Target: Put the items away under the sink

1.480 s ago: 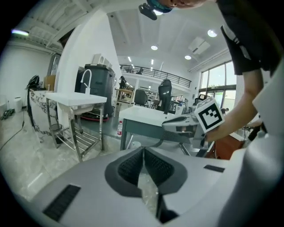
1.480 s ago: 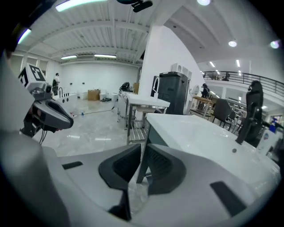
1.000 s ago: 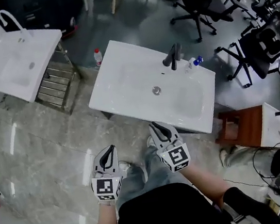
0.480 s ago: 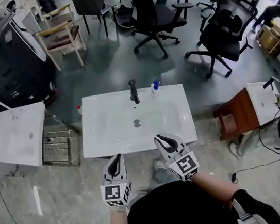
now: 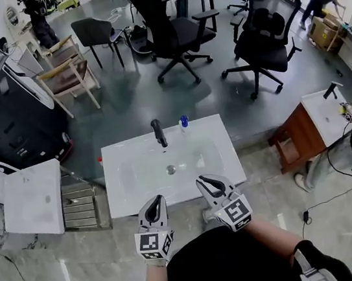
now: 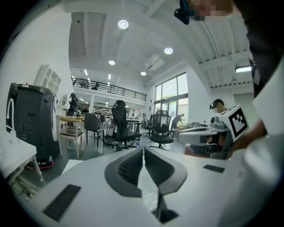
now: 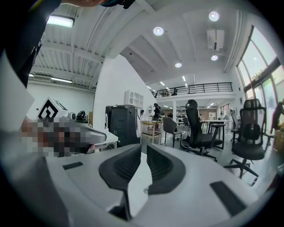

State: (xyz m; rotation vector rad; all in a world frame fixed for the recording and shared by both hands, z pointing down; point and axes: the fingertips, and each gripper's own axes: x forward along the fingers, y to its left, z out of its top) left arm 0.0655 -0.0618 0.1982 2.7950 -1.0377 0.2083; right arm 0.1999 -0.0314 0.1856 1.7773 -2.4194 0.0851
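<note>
Left gripper [image 5: 156, 202], right gripper [image 5: 203, 182]: two, both closed.

White sink top [image 5: 131, 189]: black faucet [image 5: 158, 132] at mid back edge; blue-capped bottle [image 5: 184, 123] just beside it, toward the back right corner.

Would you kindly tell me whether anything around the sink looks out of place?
Nothing looks spilled or damaged. Only the blue-capped bottle stands out, upright on the back rim of the sink right of the faucet, not yet put away.
</note>
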